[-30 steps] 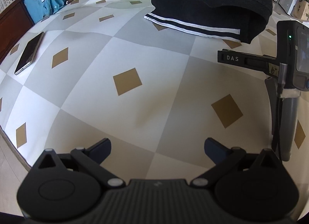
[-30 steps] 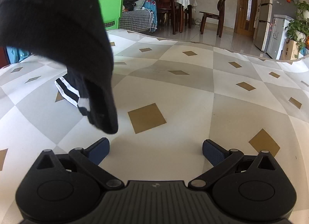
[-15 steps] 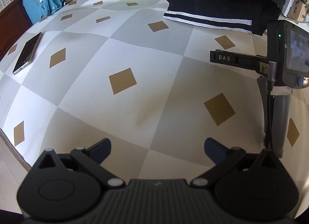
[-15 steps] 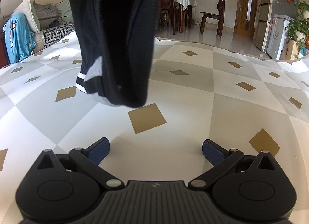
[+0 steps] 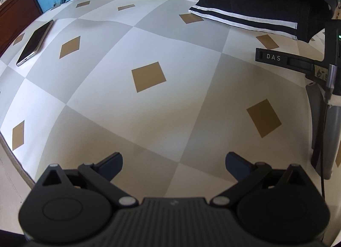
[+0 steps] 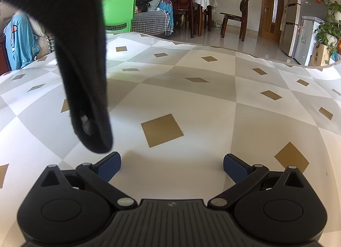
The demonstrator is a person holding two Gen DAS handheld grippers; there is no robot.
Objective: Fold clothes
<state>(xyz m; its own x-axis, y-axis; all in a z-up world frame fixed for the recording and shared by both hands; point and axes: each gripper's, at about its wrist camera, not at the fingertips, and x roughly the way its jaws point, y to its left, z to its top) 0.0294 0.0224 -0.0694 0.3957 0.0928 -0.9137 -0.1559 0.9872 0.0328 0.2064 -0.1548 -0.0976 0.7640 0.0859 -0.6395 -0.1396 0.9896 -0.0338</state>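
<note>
- The left gripper [image 5: 173, 161] is hovering over the checkered tablecloth [image 5: 149, 102] with its jaws spread and nothing between them.
- The right gripper [image 6: 172, 162] is also standing wide open and empty.
- A black garment [image 6: 85, 72] is hanging in front of the right camera, its end just above the left finger, hiding part of the room.
- A phone [image 5: 35, 42] is lying far left.
- A green chair [image 6: 119, 12] is standing beyond the table.

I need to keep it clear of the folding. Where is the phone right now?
In the left wrist view, the phone lies flat at the tablecloth's far left edge, well apart from the black garment.
</note>
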